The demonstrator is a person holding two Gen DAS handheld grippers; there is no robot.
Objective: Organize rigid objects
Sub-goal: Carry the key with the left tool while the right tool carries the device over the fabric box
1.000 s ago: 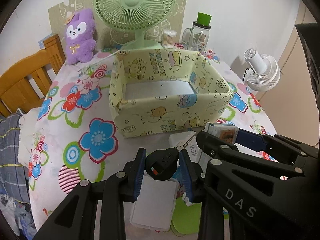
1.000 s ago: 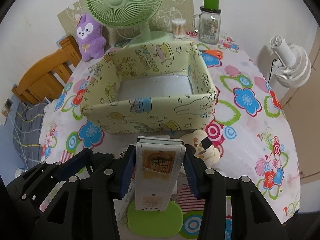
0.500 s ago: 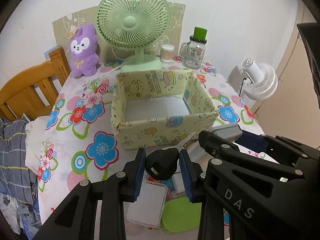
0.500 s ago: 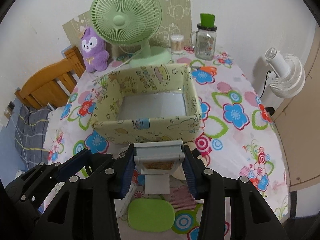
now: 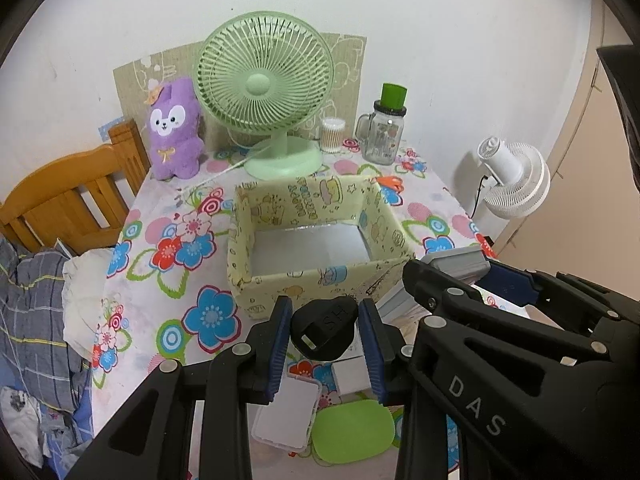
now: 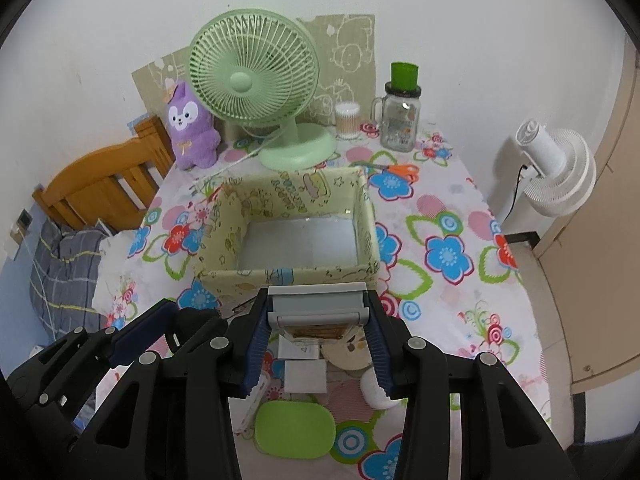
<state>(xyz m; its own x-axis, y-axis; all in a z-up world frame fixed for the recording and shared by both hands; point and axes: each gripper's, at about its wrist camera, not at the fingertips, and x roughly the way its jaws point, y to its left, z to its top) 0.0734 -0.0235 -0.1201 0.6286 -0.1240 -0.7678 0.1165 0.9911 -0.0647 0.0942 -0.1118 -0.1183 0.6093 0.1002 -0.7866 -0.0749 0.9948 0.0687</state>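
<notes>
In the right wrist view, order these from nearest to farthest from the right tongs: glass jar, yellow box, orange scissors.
1. Yellow box: directly ahead of the right tongs.
2. Orange scissors: past the box's far right corner.
3. Glass jar: at the table's far edge, by the wall.

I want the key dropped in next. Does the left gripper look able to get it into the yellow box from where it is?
Probably yes. The left gripper is shut on the black key, raised just short of the yellow box; the box is open-topped, looks empty, and nothing lies between them.
</notes>
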